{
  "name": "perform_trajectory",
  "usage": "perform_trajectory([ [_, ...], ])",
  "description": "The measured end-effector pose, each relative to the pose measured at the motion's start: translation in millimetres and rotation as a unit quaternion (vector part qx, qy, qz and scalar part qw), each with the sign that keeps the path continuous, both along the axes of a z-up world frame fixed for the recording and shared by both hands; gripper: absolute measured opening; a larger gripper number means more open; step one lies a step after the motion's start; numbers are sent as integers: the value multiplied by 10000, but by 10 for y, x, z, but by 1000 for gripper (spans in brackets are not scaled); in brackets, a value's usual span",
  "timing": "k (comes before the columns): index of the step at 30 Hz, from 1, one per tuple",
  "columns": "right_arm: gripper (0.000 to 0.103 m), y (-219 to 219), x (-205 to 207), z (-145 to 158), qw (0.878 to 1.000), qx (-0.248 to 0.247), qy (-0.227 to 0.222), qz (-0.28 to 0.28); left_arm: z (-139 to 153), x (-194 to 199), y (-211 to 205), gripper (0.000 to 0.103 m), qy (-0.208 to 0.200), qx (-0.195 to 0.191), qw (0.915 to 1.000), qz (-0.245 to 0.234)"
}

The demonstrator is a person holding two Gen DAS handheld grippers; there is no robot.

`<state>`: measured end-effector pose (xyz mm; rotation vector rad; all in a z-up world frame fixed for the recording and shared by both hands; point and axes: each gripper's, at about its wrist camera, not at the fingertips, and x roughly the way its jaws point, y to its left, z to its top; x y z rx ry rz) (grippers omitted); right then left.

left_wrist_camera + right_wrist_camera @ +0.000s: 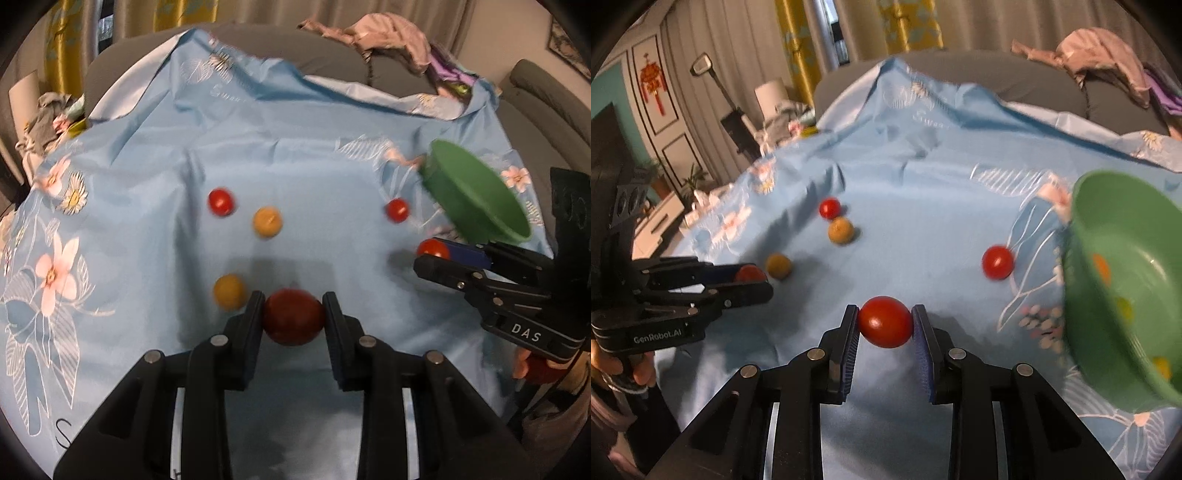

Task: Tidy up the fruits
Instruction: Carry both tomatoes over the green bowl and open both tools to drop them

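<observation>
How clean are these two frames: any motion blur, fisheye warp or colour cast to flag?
Left wrist view: green bowl smeared by motion, held red fruit dim and soft, cloth bulging under fisheye. Right wrist view: bowl again blurred at the right edge, gripped red tomato fairly sharp with a small highlight; dark vignette in the corners of both.

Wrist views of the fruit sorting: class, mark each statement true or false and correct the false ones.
1. Each tool holds a red fruit. True: the left tool grips a dark red fruit, the right tool a bright red fruit.
2. The green bowl is blue. False: it is green.
3. Two yellow fruits lie on the cloth. True: one farther, one nearer.
4. The cloth is plain white. False: light blue with flowers.
5. The bowl holds nothing. False: coloured pieces show inside.
</observation>
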<state>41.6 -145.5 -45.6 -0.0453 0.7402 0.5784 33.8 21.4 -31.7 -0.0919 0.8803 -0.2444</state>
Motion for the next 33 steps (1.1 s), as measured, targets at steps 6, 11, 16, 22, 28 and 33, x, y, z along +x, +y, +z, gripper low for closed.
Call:
perform_trajectory([
  [6,30,-413,-43,249,9971,455,-346,-501,206,120,-314,31,-203,-41,9993,-310],
  [11,30,-790,-84,392,9907,640,-643,-1014,401,256,-718,31,-408,-91,9965,-723],
  [16,30,-1147,-113,444,9815,843,-779,-1533,577,391,-1239,31,-683,-88,9895,-1273],
  [22,31,-1441,-115,404,9736,796,-745,-2007,597,604,-1765,31,-714,-65,9817,-1765],
  [28,31,-1631,-54,304,9700,750,-513,-2254,448,801,-2059,32,-448,3,9803,-1922],
  [33,31,-1704,-27,237,9681,674,-332,-2389,334,836,-2123,34,-254,20,9805,-1948],
])
